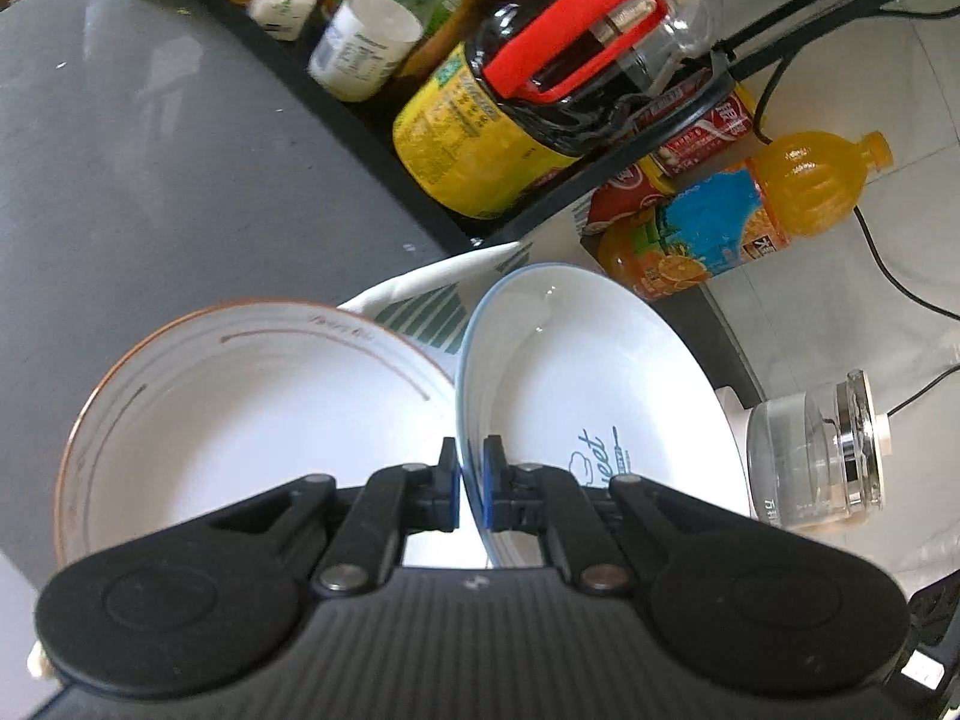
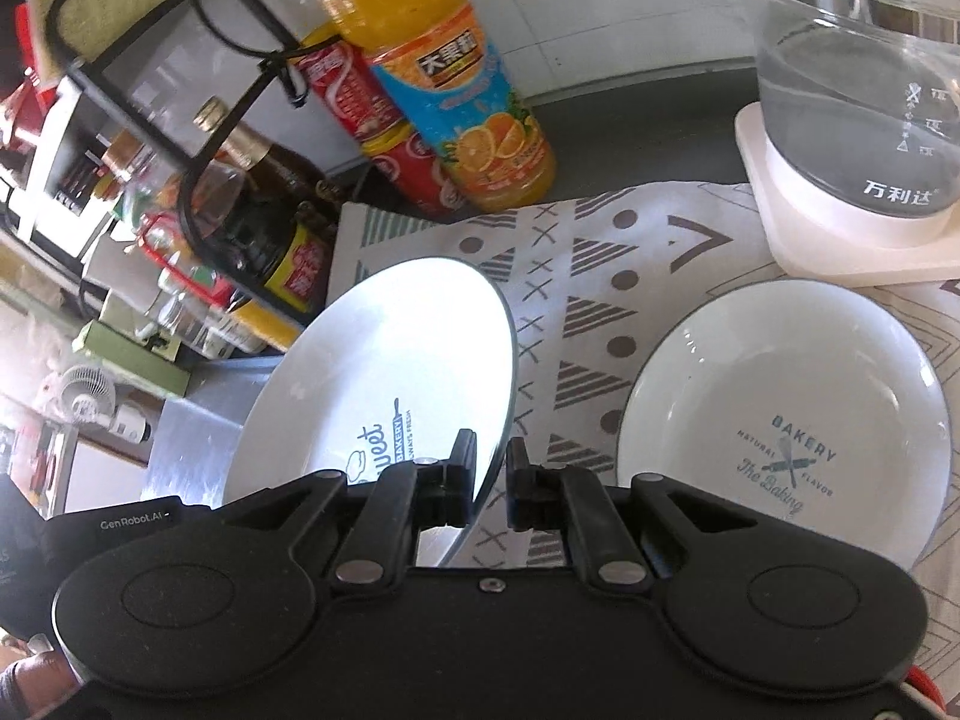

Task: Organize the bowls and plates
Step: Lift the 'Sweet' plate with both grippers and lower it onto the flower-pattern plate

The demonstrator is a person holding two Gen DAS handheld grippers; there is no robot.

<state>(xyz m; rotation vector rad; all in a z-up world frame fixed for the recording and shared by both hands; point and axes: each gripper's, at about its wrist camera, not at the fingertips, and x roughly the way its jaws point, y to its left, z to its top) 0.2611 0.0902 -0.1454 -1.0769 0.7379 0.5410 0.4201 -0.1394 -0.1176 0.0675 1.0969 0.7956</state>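
1. So, the left gripper [image 1: 471, 483] is clamped on the rim of a white plate with a thin blue edge and "Sweet" lettering [image 1: 576, 390]; it's tilted steeply, up off the counter.
2. Right beside it on the left sits a white bowl with a brown rim [image 1: 240, 402], the two rims touching or nearly so.
3. From the right wrist camera, the right gripper [image 2: 489, 468] pinches the edge of what looks like that same "Sweet" plate [image 2: 390, 372], jaws narrow.
4. A second white plate with a dark rim and "Bakery" print [image 2: 780, 408] lies flat on the patterned white cloth [image 2: 600, 276].
5. An orange juice bottle [image 2: 456, 90] and a glass kettle [image 2: 858, 72] stand behind the cloth.
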